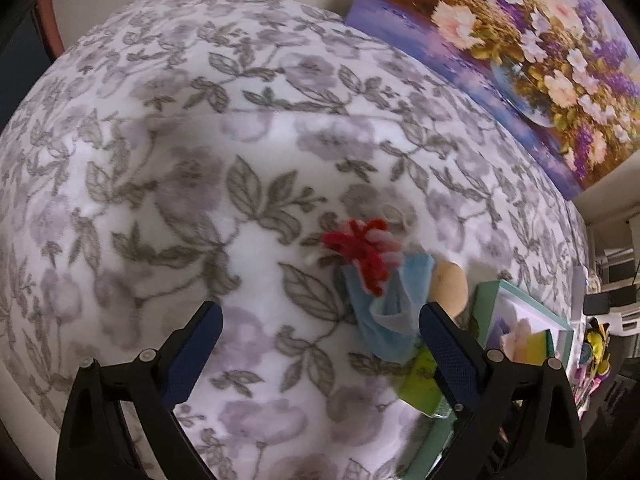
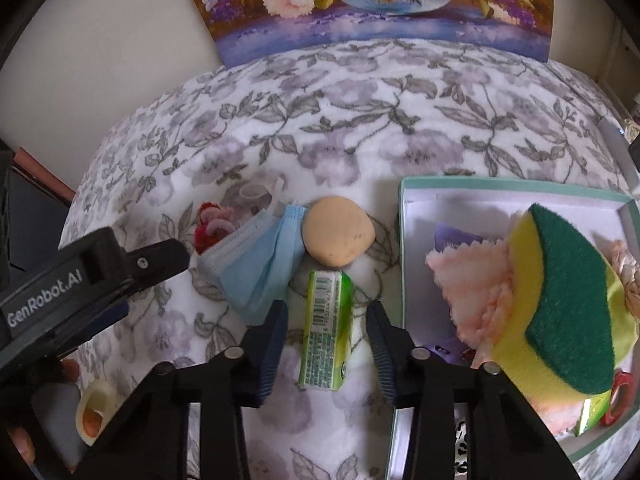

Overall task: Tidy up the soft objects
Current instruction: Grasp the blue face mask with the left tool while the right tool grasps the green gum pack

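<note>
Right tool (image 2: 327,340): jaws partly open, either side of the green packet (image 2: 326,332), pads not touching it.
Left tool (image 1: 320,340): jaws wide apart, nothing between them, above the floral blanket (image 1: 200,160).
Green packet: flat on the blanket, barcode up, just left of the box (image 2: 404,240).
Face mask (image 2: 256,264): crumpled (blue), touching the beige sponge (image 2: 338,236); red yarn (image 2: 210,228) beside it.
Box: holds a yellow-green scouring sponge (image 2: 560,304) and pink cloth (image 2: 472,292).
Painting (image 2: 380,0): leaning behind the blanket.
</note>
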Motion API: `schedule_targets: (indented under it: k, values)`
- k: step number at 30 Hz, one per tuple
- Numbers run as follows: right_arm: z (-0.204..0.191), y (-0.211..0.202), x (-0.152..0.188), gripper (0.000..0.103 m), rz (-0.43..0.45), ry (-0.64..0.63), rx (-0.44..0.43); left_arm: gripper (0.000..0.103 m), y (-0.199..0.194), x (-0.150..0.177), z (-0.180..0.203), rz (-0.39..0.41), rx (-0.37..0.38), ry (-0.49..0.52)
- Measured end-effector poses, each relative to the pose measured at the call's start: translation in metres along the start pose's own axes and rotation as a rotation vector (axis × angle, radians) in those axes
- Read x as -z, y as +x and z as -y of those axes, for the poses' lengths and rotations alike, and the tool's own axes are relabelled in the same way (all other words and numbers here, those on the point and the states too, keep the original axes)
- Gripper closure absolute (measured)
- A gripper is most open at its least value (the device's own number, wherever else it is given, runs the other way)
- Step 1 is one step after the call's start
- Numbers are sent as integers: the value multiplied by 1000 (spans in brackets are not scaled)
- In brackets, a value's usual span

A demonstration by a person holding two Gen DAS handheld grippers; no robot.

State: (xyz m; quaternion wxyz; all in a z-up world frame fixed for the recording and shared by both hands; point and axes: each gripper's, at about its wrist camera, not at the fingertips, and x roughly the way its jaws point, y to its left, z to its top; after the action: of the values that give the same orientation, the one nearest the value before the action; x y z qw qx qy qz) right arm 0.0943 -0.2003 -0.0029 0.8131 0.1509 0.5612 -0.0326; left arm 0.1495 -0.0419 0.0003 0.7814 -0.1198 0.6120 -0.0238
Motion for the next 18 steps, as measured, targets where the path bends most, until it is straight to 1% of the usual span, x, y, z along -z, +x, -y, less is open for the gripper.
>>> schedule_targets:
  k: [2,4,6,7,8,9,10,11,13,16,17,18]
  values:
    - [2,3,1,67,-14,5,-1,11,4,3,4,-15,12,1]
    - [4,7,3,71,-24,7,-2,20,8,6,9,-28,20,6]
    - [6,11,5,74,-40,11,-6,27,13,8,14,-40,25,20]
    - [7,13,5,76,-46,13,-8,34,16,9,17,-45,27,27]
    - [8,15,6,76,-53,16,-9,39,19,11,19,-50,30,34]
    - [9,16,6,76,-57,17,-8,48,23,12,22,-58,32,41]
    - [10,17,6,76,-60,17,-7,53,28,13,25,-68,32,48]
    - [10,18,7,77,-65,16,-5,55,32,14,27,-77,34,57]
    - [11,21,7,77,-70,13,-4,67,39,17,32,-88,39,74]
    - [11,24,8,77,-78,11,-7,75,43,19,39,-92,57,94]
    - [12,24,8,77,-81,13,-8,77,42,19,40,-85,50,101]
    - [13,25,9,77,-83,15,-11,81,42,19,41,-81,48,104]
